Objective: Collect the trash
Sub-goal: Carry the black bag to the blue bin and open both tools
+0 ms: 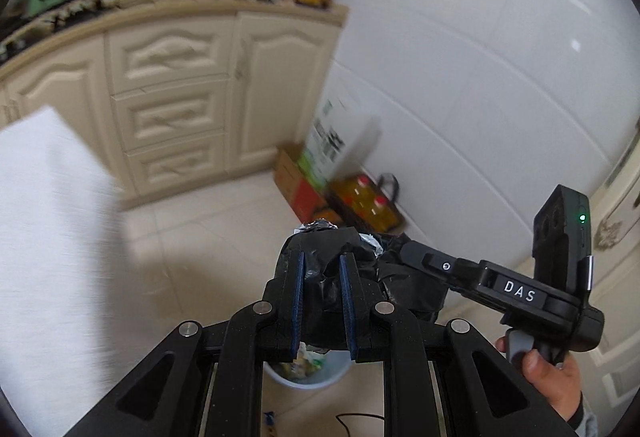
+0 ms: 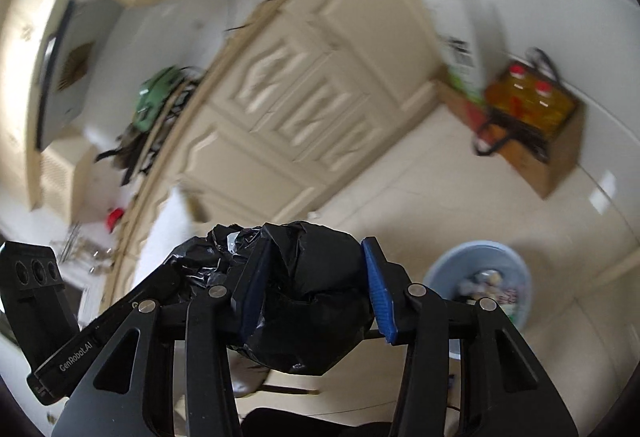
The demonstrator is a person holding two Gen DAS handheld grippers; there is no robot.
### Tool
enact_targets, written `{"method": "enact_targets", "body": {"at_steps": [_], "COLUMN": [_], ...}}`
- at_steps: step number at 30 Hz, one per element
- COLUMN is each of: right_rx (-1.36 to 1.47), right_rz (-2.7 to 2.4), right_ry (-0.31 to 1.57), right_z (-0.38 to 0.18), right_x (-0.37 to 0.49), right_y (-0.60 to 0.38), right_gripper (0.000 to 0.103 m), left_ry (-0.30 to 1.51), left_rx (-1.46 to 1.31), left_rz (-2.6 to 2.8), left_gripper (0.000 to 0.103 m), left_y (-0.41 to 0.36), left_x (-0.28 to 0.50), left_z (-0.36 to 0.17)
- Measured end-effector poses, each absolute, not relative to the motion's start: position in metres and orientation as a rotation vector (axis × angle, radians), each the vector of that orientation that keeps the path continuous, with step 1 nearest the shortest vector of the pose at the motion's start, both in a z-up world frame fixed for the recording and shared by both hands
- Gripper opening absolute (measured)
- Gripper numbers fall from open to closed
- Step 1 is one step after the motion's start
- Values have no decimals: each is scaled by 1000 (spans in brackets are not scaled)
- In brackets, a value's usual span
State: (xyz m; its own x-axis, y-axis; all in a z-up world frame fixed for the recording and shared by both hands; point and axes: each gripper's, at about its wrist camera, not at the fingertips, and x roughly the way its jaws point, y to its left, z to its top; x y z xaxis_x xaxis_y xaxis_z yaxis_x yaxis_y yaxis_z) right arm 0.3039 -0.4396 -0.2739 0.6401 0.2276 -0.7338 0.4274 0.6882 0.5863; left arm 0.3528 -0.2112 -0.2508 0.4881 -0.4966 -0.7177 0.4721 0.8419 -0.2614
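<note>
- Jaws of the left gripper (image 1: pixel 322 301) are drawn close together, pinching a fold of the black trash bag (image 1: pixel 332 293); crumpled foil (image 1: pixel 320 226) pokes out just past the fingertips.
- Jaws of the right gripper (image 2: pixel 316 293) stand partly spread, their blue pads (image 2: pixel 378 297) pressed against both sides of the bag's (image 2: pixel 308 297) bulging, knotted bundle.
- Bag hangs in the air between the two grippers, off the floor; a hand (image 1: pixel 548 377) grips the right handle.
- Below and beside them, a pale blue bin (image 2: pixel 440 269) stands on the tiled floor (image 2: pixel 420 205) with wrappers inside.
- Further out: cream cabinets (image 1: pixel 172 93), a counter (image 1: pixel 192 3) with bottles, and a box of oil bottles (image 2: pixel 532 97) by the wall.
- Progress: the bag looks filled and gathered; the bin's contents remain, and the bag is not yet set down or carried out.
</note>
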Motion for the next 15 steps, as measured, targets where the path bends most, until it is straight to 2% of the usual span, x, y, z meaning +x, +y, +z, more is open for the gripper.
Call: {"method": "enact_targets", "body": {"at_steps": [7,8,10,11,12,14,15], "right_rx": [884,893,891,886,875,843,837], "right_rz": [-255,-277,-318,-335,-354,-378,-383], "right_ry": [963,978,1024,1041,1065,1094,1106], "right_z": [-334,-345,-362,-368,-375,-384,-388], "right_x": [288,287,286,286,285,283,281], "right_y": [-491,-497,-507,-511,-515,-517,-517], "right_gripper": [49,51,69,89,93,93,93], "left_ry": [1055,1082,1131,1146,1156,1173,1184], "left_rx": [-2,5,33,53,66,69,69], "left_rz": [-629,-628,-605,-577,-555,-526,-513], "left_gripper": [16,19,29,40,54,64,64], "left_y": [-278,-284,-300,-301,-310,-312,-311], "left_x": [430,440,463,471,483,492,499], "left_z": [-312,-320,-337,-345,-351,-360,-364]}}
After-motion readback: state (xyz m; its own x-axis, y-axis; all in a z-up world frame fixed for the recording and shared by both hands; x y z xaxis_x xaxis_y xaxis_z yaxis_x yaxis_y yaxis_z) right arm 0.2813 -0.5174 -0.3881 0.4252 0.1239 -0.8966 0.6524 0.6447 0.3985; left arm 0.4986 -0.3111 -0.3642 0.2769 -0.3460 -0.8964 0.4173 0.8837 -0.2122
